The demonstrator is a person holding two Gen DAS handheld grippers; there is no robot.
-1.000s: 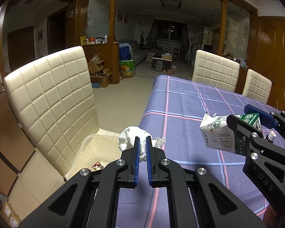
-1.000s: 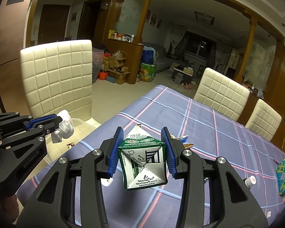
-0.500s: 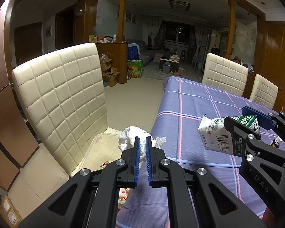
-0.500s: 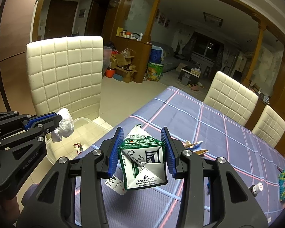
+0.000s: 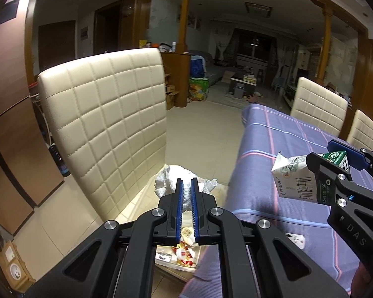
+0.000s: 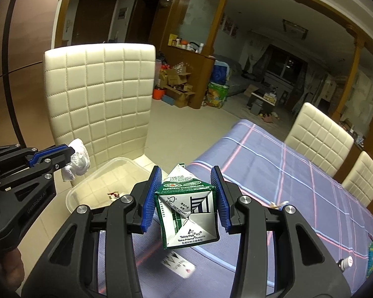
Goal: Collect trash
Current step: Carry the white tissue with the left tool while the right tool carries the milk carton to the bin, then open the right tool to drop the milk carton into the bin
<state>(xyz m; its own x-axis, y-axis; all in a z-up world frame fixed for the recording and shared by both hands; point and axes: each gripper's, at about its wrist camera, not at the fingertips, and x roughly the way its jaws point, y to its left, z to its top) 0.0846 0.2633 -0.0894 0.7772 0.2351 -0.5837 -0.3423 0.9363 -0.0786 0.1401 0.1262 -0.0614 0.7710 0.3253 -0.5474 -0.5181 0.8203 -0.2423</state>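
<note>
My left gripper (image 5: 186, 186) is shut on a crumpled white tissue (image 5: 169, 178) and holds it above a clear plastic bin (image 6: 87, 186) on the floor beside the table. The tissue (image 6: 78, 159) and left gripper (image 6: 70, 150) also show in the right wrist view. My right gripper (image 6: 186, 195) is shut on a green and white milk carton (image 6: 186, 211), held over the table's near-left corner. The carton (image 5: 298, 181) and right gripper (image 5: 335, 159) also show in the left wrist view. The bin holds a few wrappers (image 5: 184, 250).
A cream quilted chair (image 5: 107, 129) stands just behind the bin. The table has a purple striped cloth (image 5: 286, 149) with a card (image 6: 179, 264) and a small bottle (image 6: 345, 263) on it. Two more cream chairs (image 6: 318, 136) stand on its far side.
Both grippers have moved left off the table toward the chair, keeping hold of the tissue and the carton. The bin on the floor has come into fuller view.
</note>
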